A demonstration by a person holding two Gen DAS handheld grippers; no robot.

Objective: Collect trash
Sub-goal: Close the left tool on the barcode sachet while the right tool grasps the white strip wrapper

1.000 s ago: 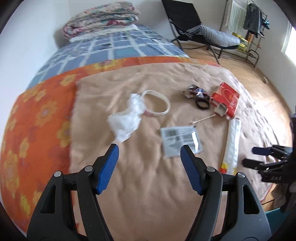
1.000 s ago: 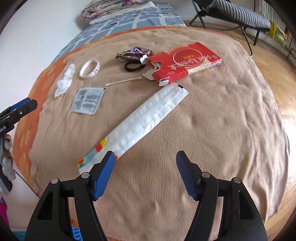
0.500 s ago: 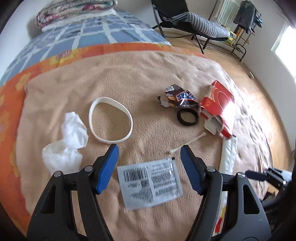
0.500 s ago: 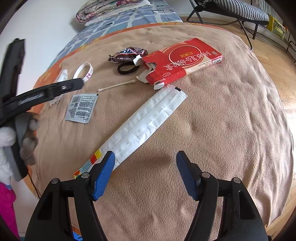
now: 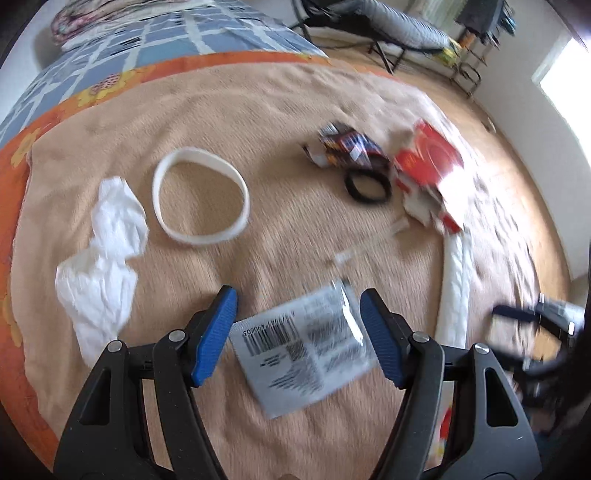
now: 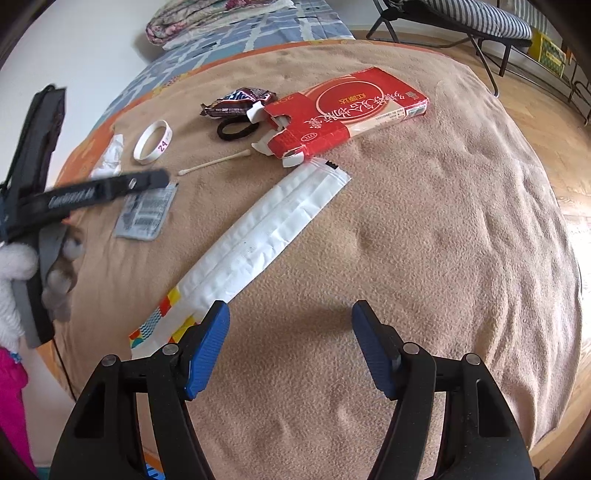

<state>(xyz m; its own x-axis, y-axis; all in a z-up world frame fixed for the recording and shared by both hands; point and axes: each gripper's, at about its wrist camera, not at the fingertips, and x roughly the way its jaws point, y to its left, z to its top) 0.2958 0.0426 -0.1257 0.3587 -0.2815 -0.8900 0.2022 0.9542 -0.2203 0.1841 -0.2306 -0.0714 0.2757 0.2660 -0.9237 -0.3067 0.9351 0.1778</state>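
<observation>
Trash lies on a tan blanket (image 6: 424, 240) on the bed. My left gripper (image 5: 297, 317) is open, its blue fingers on either side of a grey barcode sachet (image 5: 304, 341), just above it. The sachet (image 6: 146, 212) also shows in the right wrist view, partly behind the left gripper (image 6: 110, 188). My right gripper (image 6: 290, 338) is open and empty above bare blanket, beside the lower end of a long white wrapper (image 6: 258, 236). Farther off lie a red carton (image 6: 347, 110), candy wrapper (image 6: 238, 101), black hair tie (image 6: 236, 129), cotton swab (image 6: 214, 162), white wristband (image 5: 201, 201) and crumpled tissue (image 5: 101, 258).
Folded quilts (image 6: 207, 18) sit at the bed's far end on a blue checked sheet (image 5: 147, 44). A black folding chair (image 6: 461, 18) and a rack (image 5: 480, 44) stand on the wooden floor (image 6: 554, 110) beyond the bed. An orange flowered cover (image 5: 14, 295) edges the blanket.
My left gripper has moved forward and down over the blanket until the grey sachet sits between its open fingers. My right gripper has stayed nearly still, open.
</observation>
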